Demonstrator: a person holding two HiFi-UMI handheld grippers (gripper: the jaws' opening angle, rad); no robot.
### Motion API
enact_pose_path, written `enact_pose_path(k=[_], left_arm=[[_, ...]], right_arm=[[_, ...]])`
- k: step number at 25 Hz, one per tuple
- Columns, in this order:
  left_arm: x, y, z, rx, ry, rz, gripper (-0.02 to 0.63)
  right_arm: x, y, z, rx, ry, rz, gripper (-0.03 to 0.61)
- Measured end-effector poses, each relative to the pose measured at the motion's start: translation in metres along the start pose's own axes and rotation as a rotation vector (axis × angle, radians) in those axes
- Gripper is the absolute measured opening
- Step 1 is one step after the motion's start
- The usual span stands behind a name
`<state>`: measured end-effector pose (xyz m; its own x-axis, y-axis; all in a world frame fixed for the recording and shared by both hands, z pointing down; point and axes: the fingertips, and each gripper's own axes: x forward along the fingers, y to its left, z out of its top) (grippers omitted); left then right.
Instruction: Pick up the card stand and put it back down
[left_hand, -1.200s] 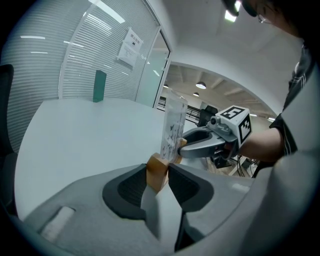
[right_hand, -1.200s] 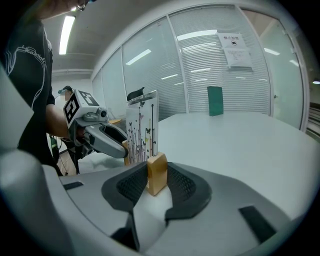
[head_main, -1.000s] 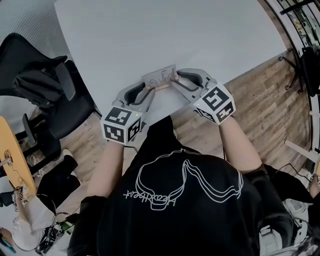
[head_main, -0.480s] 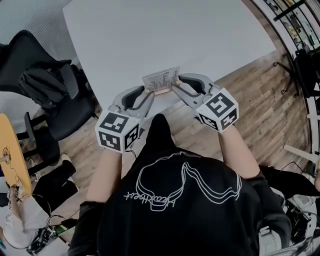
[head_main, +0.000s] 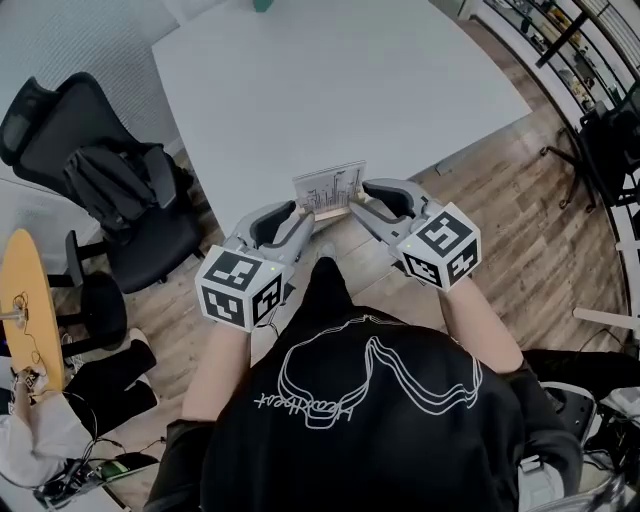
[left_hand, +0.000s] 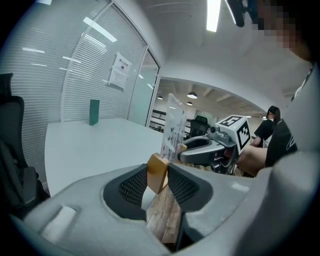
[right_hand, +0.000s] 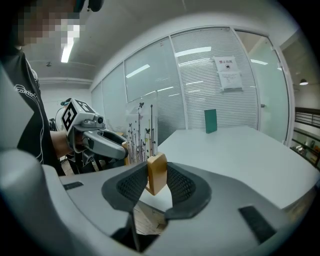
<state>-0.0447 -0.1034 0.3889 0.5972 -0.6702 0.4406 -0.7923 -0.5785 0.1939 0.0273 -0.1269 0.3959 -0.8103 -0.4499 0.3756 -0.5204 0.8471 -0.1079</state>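
- The card stand (head_main: 328, 190) is held in the air between the two grippers, about over the near edge of the white table (head_main: 350, 90); in both gripper views the wooden floor (left_hand: 162, 220) shows under the jaws, so I judge that it rests on nothing.
- The left gripper (head_main: 301, 212) is closed on the left end of the wooden base (right_hand: 156, 172), and the right gripper (head_main: 357, 203) on the right end; in each gripper view the ribbed pads press the block from both sides, with no gap that I can see.
- The long axis of the stand runs from one gripper to the other, across the person's front; neither hand is nearer, so I think both must lower it together and keep it level.
- The table top lies ahead of the stand and below it; the way back should go forward and down, and the jaws should open only when the base sits flat.
- The stand is a narrow bar of light wood with a clear panel (left_hand: 173, 126) set upright in it; the panel carries a print of thin dark plants and butterflies.
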Motion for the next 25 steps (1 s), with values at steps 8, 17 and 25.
enact_pose_path(k=[8, 17, 25], left_arm=[[-0.031, -0.042, 0.004, 0.009, -0.01, -0.002, 0.135], [-0.044, -0.048, 0.007, 0.016, -0.01, 0.013, 0.133], [-0.041, -0.046, 0.006, 0.022, -0.007, 0.014, 0.132]], right_arm=[[-0.041, 0.031, 0.006, 0.011, -0.014, -0.007, 0.124], [-0.047, 0.042, 0.011, 0.022, -0.02, -0.006, 0.124], [-0.046, 0.039, 0.01, 0.021, -0.021, -0.007, 0.124]])
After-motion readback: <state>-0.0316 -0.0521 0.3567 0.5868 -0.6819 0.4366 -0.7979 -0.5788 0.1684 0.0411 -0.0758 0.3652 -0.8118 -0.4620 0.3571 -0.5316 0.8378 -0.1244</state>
